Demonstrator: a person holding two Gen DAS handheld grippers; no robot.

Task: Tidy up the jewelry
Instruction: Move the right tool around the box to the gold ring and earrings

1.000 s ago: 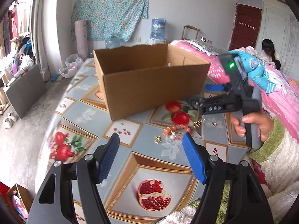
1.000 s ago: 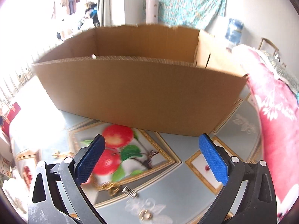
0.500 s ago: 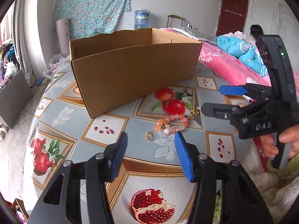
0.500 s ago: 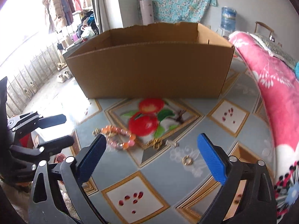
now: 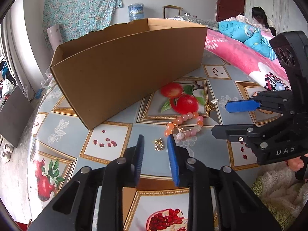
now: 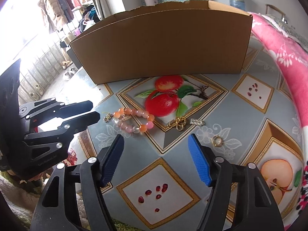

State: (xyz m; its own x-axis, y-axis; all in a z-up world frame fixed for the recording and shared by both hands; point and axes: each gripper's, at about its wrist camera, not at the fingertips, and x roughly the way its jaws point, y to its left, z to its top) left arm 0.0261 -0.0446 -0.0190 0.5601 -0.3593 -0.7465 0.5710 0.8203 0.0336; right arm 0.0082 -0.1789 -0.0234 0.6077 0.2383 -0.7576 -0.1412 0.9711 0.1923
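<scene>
A small gold chain charm [image 5: 159, 144] is seen lying flat on the worktop [image 5: 107, 132], in the lower middle of the left wrist view, directly ahead of the left gripper [image 5: 155, 141] and framed between its blue pads. In the right wrist view the same charm [image 6: 107, 117] is found at left of centre, just beyond the tips of the left gripper [image 6: 95, 109]. The left jaws are narrowed to a small gap, nothing being pinched yet. The charm's longer run appears to lie roughly along the line of the fingers, though this is too small to be told with certainty.

Just to the right of the charm, the pink and orange bead bracelet [image 5: 182, 124] is laid in a loop, close beside it but apparently not touching. Further right, a gold knot ornament [image 6: 178, 124], a little silver comb-like piece [image 6: 196, 122] and a gold ring [image 6: 217, 140] are scattered. The right gripper [image 6: 156, 147] is held with its jaws spread wide and empty, aimed between the bracelet and the ring.

Behind everything, the open cardboard box [image 5: 127, 65] fills the upper middle of both views.

The left hand is judged clearly nearer the charm; a short forward and downward advance, then closure, would be called for.
</scene>
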